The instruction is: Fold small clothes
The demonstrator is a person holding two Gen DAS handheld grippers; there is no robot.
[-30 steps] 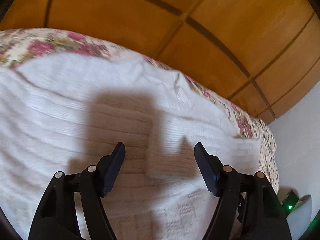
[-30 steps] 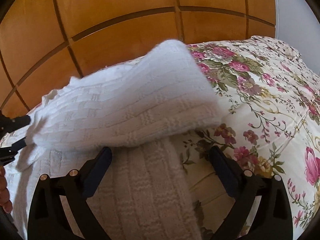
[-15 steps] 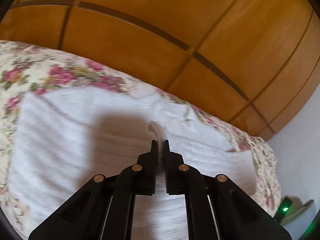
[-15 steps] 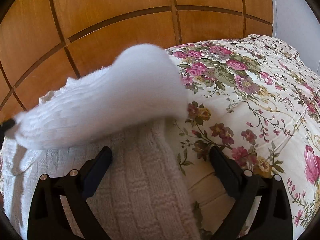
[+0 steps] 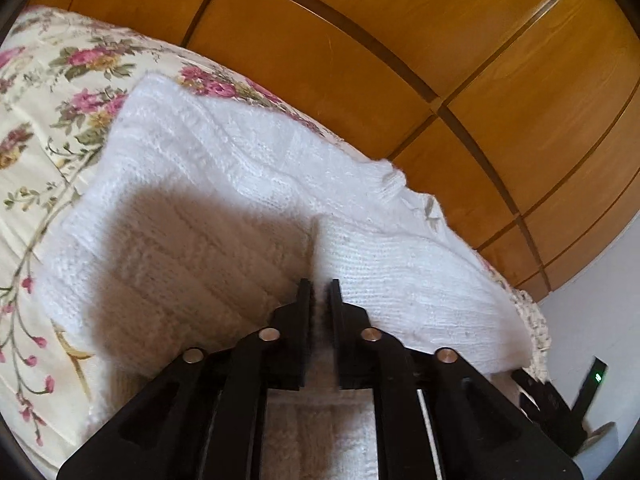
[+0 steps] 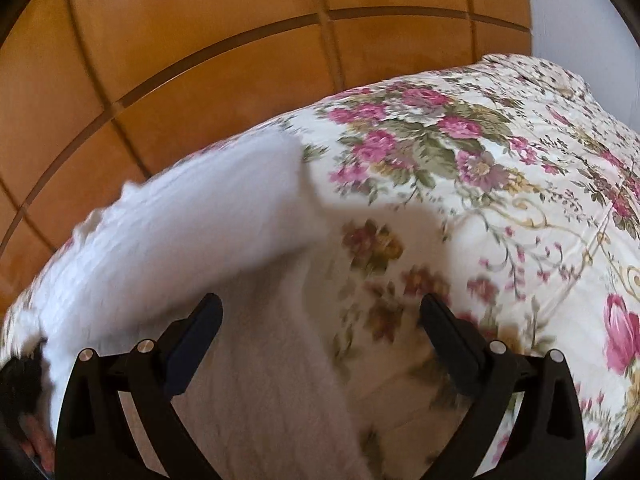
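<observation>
A white knitted garment (image 5: 192, 208) lies on the floral bedspread (image 5: 40, 120). My left gripper (image 5: 319, 285) pinches a raised fold of the knit (image 5: 400, 272). White fuzz fills the narrow slit between its jaws, which are starting to open. In the right wrist view the lifted flap of the garment (image 6: 180, 232) arches over the lower layer (image 6: 272, 380). My right gripper (image 6: 320, 304) stands open just above the garment's right edge and the bedspread (image 6: 480, 200), with nothing gripped. The left gripper's black tip (image 6: 20, 368) shows at that view's far left edge.
A wooden panelled wardrobe (image 5: 360, 60) runs close behind the bed's far edge. A pale wall (image 5: 600, 320) and a dark device with a green light (image 5: 596, 376) are at the right. Bare bedspread stretches to the right of the garment (image 6: 540, 260).
The left gripper's jaws closed on a fold of the knit and carried it across the garment. The raised flap in the right wrist view slid left and sank. The right gripper stayed put.
</observation>
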